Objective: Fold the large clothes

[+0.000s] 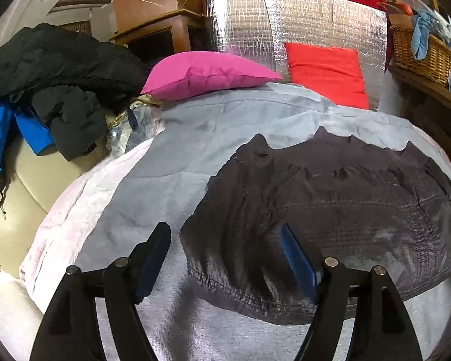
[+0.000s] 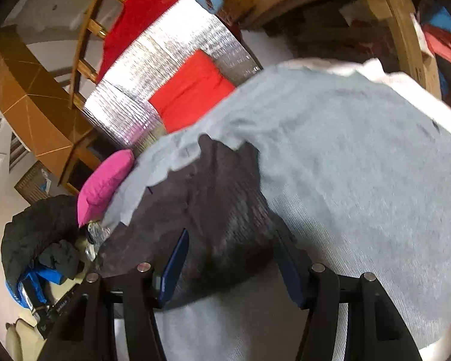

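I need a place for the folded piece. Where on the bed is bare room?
Free: the grey blanket between the dark garment and the pink pillow, and to the garment's right in the right wrist view. Crowded: the black jacket pile at the left edge.

Left tool (image 1: 225,258): black plastic linkage arms, lower frame; round silver pivot pins at joints; flat blue pads (image 1: 297,263) on inner finger faces. Right tool (image 2: 230,264): same black arms, silver pins, blue pads (image 2: 174,270). No hand or sleeve visible.
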Motion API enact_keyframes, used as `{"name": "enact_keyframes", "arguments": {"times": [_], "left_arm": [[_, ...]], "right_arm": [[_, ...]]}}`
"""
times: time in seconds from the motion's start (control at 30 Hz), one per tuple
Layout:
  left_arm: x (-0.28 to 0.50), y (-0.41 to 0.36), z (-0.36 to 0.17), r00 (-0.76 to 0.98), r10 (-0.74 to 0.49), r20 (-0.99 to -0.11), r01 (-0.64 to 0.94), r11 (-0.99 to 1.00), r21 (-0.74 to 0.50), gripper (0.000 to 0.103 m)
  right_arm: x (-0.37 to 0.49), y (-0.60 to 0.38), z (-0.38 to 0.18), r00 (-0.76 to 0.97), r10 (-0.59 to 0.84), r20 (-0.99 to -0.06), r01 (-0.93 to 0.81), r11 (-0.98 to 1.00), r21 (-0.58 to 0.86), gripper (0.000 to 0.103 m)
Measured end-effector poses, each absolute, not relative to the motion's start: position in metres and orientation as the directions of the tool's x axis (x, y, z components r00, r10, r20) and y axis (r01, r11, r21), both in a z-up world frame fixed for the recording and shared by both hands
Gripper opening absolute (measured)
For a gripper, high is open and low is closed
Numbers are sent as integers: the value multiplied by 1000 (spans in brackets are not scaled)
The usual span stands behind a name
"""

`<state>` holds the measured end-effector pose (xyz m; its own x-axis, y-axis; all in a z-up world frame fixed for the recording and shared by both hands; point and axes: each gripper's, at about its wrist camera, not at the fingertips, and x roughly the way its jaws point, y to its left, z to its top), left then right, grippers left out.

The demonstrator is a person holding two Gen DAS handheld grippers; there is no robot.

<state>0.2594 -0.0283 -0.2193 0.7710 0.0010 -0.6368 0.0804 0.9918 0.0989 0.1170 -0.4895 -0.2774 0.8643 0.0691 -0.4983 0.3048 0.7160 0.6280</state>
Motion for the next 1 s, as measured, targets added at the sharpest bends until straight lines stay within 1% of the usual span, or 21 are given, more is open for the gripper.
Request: {"name": "enact_keyframes", "arguments": {"times": [0.13,0.2,0.23,0.27,0.3,0.33,0.37,0.4,0.53,0.57,0.67,0.73,0.8,0.83,0.87,1.0], "left_arm": [[265,-28,-228,754,43,-655,56,990,129,76],[267,-30,-234,747,63,-662,50,987,150,76],[270,-31,-238,736,67,-674,55,986,158,77],[273,-32,-243,719,69,-692,62,985,163,82],[282,-33,-256,672,77,-736,73,983,170,85],[287,-33,-264,639,83,-764,79,982,173,85],[291,-33,-270,617,82,-782,79,983,166,85],[289,-32,-269,624,79,-777,73,985,159,85],[267,-33,-251,670,138,-729,36,975,218,85],[260,-34,-245,681,137,-720,30,976,214,85],[225,-37,-210,724,90,-684,25,987,157,85],[200,-41,-185,750,65,-658,34,990,136,86],[173,-49,-155,782,81,-618,15,989,149,93],[164,-51,-145,795,92,-600,4,987,158,95],[147,-55,-128,820,102,-563,-7,986,168,97],[89,-60,-74,894,75,-443,-6,988,157,100]], "right_arm": [[142,-486,-281,867,96,-488,275,725,631,61],[155,-483,-294,849,108,-517,290,722,628,61],[160,-482,-301,834,112,-541,304,724,619,61],[170,-480,-314,799,107,-592,336,736,587,60],[172,-479,-321,790,103,-604,342,743,575,60],[171,-477,-322,799,94,-594,336,750,570,60],[170,-476,-319,799,87,-595,336,756,561,60],[169,-475,-315,793,85,-603,338,762,552,61],[152,-470,-284,782,61,-620,345,786,513,61],[141,-466,-271,796,39,-605,336,802,494,62],[113,-448,-229,839,-31,-544,303,856,419,73],[95,-430,-202,860,-72,-505,288,886,365,74],[82,-412,-181,873,-91,-479,273,905,327,74],[76,-403,-172,882,-83,-464,257,910,325,74],[68,-390,-160,888,-79,-452,243,917,317,74],[42,-351,-127,900,-118,-419,229,947,224,74]]}}
